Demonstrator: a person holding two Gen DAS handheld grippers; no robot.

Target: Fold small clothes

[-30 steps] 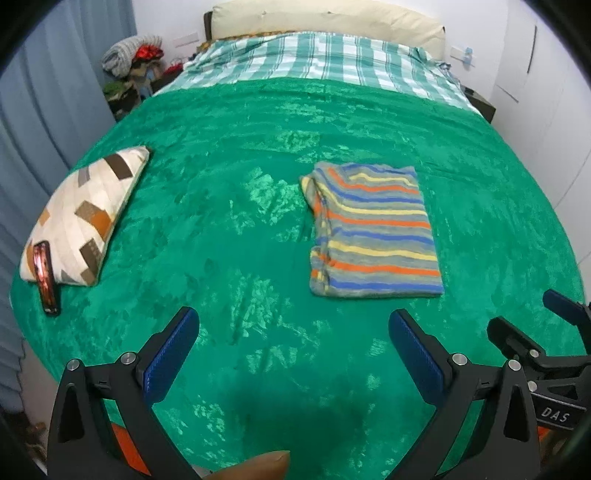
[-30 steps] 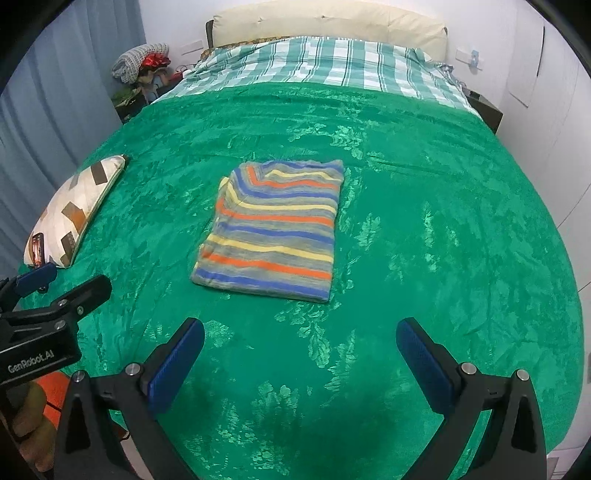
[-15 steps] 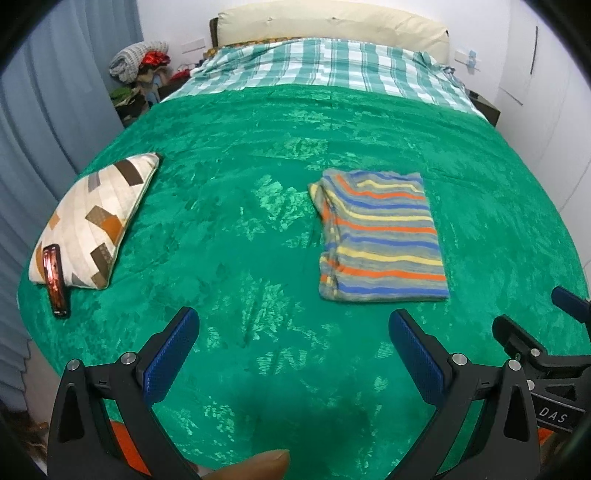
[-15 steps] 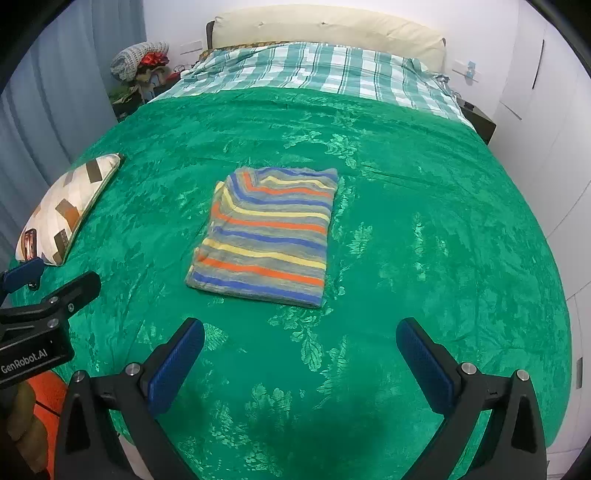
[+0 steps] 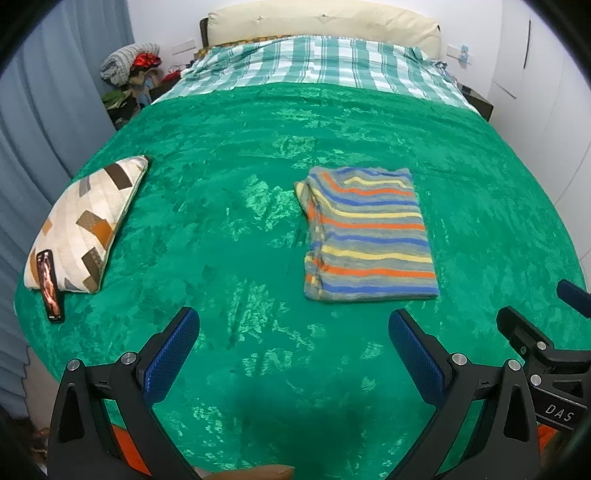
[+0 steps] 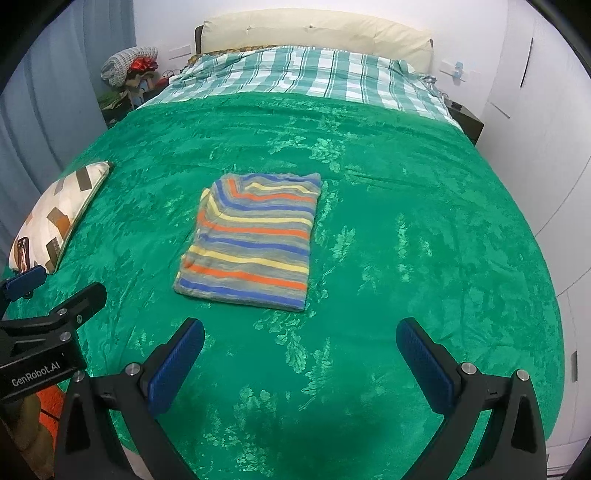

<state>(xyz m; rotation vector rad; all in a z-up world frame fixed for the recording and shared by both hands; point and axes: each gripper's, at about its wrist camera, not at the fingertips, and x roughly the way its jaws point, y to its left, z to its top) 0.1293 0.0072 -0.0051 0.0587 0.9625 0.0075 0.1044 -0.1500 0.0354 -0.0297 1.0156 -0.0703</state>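
Note:
A striped garment, grey with blue, orange and yellow bands, lies folded into a neat rectangle on the green bedspread. It also shows in the right wrist view. My left gripper is open and empty, held above the bed's near edge, well short of the garment. My right gripper is open and empty too, also short of the garment. Each gripper shows at the edge of the other's view.
A patchwork cushion lies at the bed's left edge with a phone leaning on it. A checked sheet and cream pillow lie at the head. Clutter sits far left; white wardrobe doors stand right.
Both grippers have drawn back and up from the bed, so the folded garment sits farther off in both views. The garment itself has not moved.

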